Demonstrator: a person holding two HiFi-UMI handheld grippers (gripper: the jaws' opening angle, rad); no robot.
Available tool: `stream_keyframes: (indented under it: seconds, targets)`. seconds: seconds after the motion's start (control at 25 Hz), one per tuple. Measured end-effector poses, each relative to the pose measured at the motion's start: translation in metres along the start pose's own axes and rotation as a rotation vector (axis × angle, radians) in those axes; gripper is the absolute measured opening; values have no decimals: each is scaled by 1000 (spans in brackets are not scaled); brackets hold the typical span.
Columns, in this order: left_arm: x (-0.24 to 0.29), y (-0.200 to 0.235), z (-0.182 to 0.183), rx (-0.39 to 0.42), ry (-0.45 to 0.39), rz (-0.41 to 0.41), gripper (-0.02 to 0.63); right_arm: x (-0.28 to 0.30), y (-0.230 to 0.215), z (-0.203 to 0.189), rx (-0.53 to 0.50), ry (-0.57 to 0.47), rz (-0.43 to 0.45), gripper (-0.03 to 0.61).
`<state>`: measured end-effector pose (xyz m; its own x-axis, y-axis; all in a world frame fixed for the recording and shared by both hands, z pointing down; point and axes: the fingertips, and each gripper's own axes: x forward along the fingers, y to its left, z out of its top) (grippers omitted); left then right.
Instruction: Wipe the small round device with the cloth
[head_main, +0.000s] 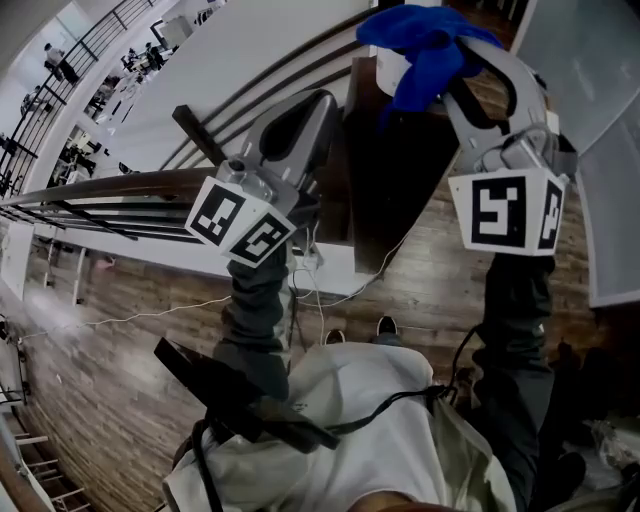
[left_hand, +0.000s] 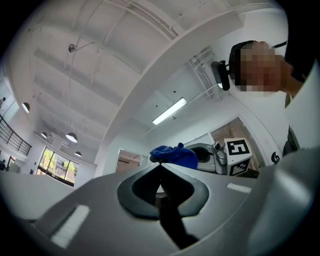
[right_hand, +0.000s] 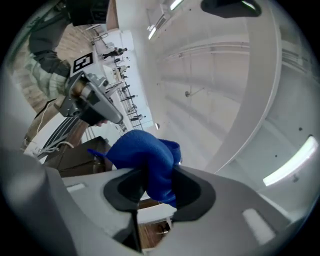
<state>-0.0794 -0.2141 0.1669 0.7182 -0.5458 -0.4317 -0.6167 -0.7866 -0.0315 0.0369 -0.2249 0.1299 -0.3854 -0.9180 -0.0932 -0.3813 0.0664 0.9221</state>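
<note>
Here, the right gripper pinches a crumpled blue cloth, bunched end past its tips. The left gripper, pressed together on nothing, hangs clear beside it.

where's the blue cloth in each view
Head view: blue cloth at top right, above the marker cube.
Left gripper view: centre, just beyond the left claw.
Right gripper view: centre, clamped in the right claw.
Shared landmark: that marker cube, also right of the cloth in the left gripper view.
</note>
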Motion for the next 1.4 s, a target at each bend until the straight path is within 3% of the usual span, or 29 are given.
stream_keyframes:
  seconds: [0.16, 0.24, 0.32, 0.56, 0.72, 0.84, 0.96, 1.12, 1.24, 1.4]
  targets:
    - [2, -3, -3, -14, 1, -8, 2, -14, 42, -3, -107, 74, 170, 138]
    - [3, -7, -2, -19, -2, -12, 2, -19, 45, -3, -121, 79, 196, 138]
    - [5, -9, -3, -27, -5, -21, 2, -20, 31, 1, -132, 67, 163, 140]
    - [-4, 1, -8, -37, -6, -19, 2, 15, -37, 34, -233, 50, -112, 141]
    - [-8, -16, 7, -15, -6, -19, 2, 20, -36, 34, -249, 80, -87, 141]
    - [-4, -13, 18, -1, -6, 1, 2, 17, -34, 31, -271, 89, -117, 141]
    - [-13, -1, 14, 2, -11, 19, 2, 15, -5, 34, -315, 103, -105, 141]
    - [-23, 0, 5, 0, -13, 14, 2, 4, 51, 30, -364, 130, 29, 141]
    - [-19, -5, 4, -11, -10, 3, 2, 1, 55, 31, -364, 125, 95, 141]
    - [-17, -13, 0, -26, -5, -15, 2, 9, 16, 51, -396, 108, -15, 141]
